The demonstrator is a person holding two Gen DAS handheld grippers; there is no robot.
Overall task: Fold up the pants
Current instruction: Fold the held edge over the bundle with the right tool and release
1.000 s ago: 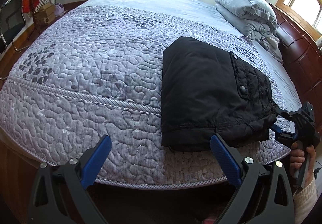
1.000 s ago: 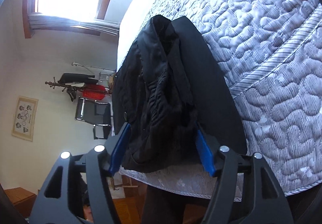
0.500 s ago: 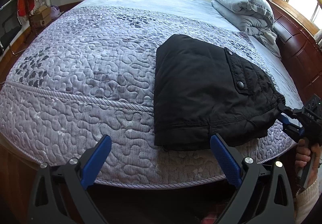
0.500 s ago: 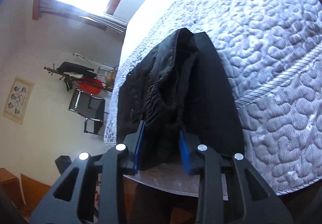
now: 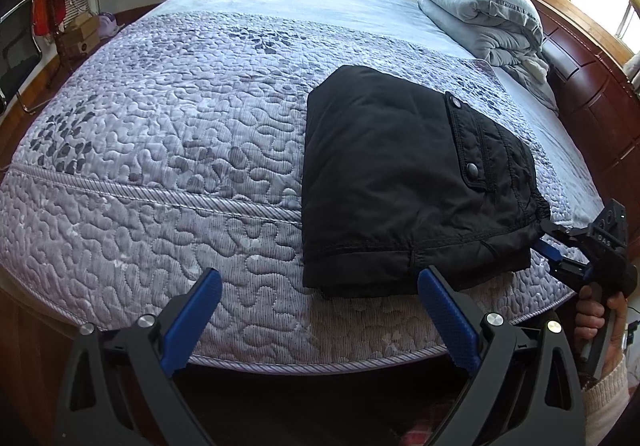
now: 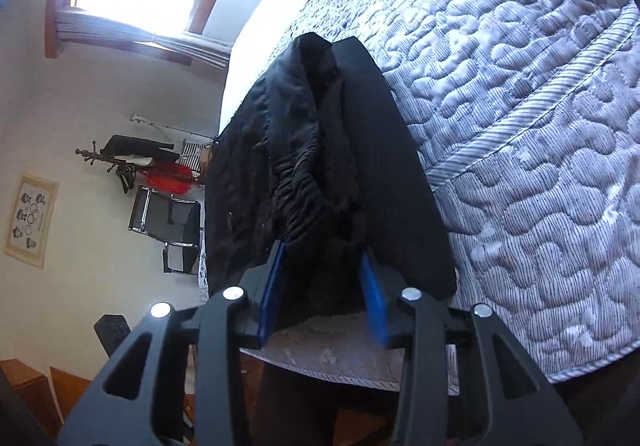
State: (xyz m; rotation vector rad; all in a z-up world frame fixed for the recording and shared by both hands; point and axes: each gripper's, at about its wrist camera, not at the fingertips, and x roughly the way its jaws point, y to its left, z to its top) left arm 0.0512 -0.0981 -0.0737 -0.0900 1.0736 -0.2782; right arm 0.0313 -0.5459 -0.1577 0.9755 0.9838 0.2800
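Black quilted pants (image 5: pixel 404 181) lie folded into a thick rectangle on the bed's near right part, pocket flap with snaps on top. My left gripper (image 5: pixel 320 310) is open and empty, hovering at the bed's front edge just left of the pants' near corner. My right gripper (image 6: pixel 322 282) is turned on its side and clamps the pants' bunched waistband (image 6: pixel 308 181) at their right end. It also shows in the left wrist view (image 5: pixel 548 242), held by a hand.
The pants rest on a grey quilted bedspread (image 5: pixel 160 149). A folded grey duvet and pillow (image 5: pixel 480 13) lie at the far right by a dark wooden headboard (image 5: pixel 592 101). A chair and clothes rack (image 6: pixel 160 185) stand beyond the bed.
My right gripper closed from open onto the pants' waistband end, then widened slightly while still gripping. The left gripper stayed open and drew back a little.
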